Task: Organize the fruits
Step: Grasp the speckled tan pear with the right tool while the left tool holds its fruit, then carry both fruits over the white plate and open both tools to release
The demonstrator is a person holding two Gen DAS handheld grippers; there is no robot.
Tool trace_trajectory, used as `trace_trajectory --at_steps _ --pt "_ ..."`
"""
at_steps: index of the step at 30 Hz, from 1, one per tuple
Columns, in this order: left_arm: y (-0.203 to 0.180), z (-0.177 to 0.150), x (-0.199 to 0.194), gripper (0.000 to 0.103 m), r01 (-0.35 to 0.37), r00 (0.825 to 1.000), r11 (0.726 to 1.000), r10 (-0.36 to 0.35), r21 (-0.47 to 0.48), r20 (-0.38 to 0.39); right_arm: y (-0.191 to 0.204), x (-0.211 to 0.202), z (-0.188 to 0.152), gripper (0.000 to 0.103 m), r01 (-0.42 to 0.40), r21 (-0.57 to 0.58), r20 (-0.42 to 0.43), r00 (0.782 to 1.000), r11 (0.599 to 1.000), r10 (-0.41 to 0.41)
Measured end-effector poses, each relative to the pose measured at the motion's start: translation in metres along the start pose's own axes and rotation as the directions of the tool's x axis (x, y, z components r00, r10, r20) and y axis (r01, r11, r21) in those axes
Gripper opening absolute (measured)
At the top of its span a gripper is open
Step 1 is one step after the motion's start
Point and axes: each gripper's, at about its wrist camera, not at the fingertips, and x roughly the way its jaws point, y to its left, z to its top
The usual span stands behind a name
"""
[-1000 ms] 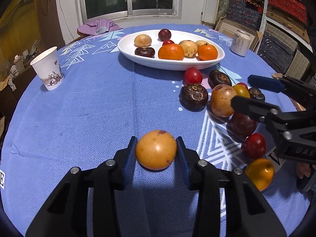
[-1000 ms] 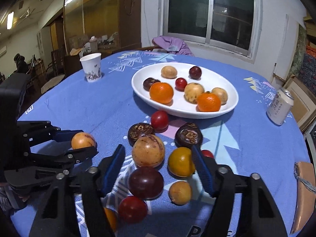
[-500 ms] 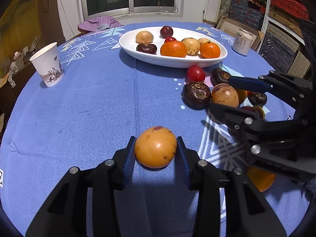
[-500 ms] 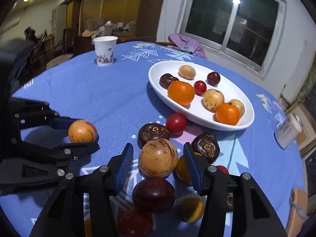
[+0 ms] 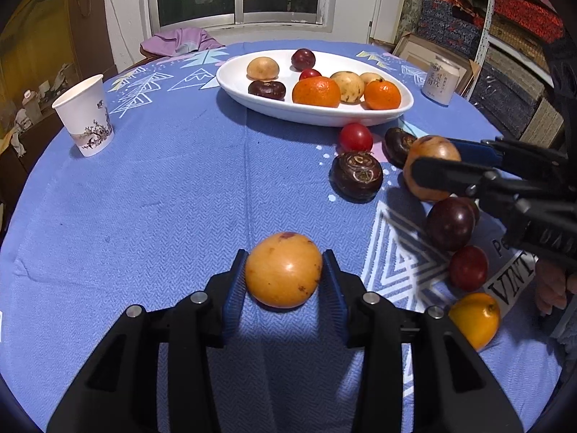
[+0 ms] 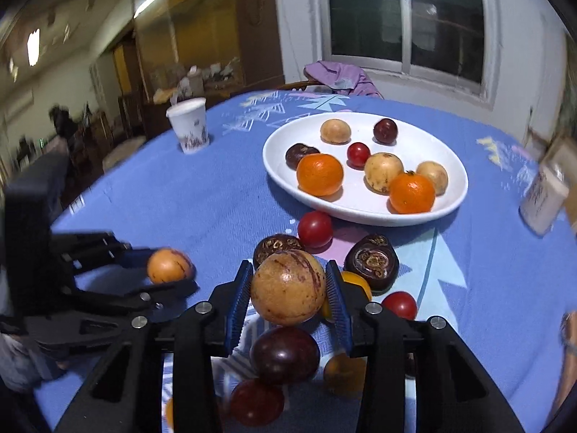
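The round table under its blue patterned cloth [image 5: 151,195] is running off the frame below, its left half lying bare. The white oval dish [image 6: 447,202] is holding eight fruits. The right gripper [image 6: 288,290], pitched downward, has just been closing and is clamping the large speckled tan fruit [image 6: 288,292], hiding the pile behind. The left gripper [image 5: 285,276] is pinching the smaller orange-yellow fruit [image 5: 283,270] over the cloth.

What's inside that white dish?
The white dish holds eight fruits: two oranges, three tan round fruits, a small red fruit, a dark purple fruit and a dark brown one. Anything behind them is hidden.
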Motion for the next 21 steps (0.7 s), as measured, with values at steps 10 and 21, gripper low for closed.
trace_trajectory --at_steps 10,21 --pt "0.002 0.021 -0.03 0.039 0.004 0.992 0.999 0.001 -0.032 0.125 -0.035 -0.038 0.011 0.042 -0.02 0.161 0.118 0.993 0.987 0.001" --pt "-0.002 0.156 -0.016 0.039 0.006 0.978 0.997 0.009 -0.071 0.206 -0.087 -0.039 0.104 0.042 -0.021 0.278 0.214 0.976 0.96 -0.041"
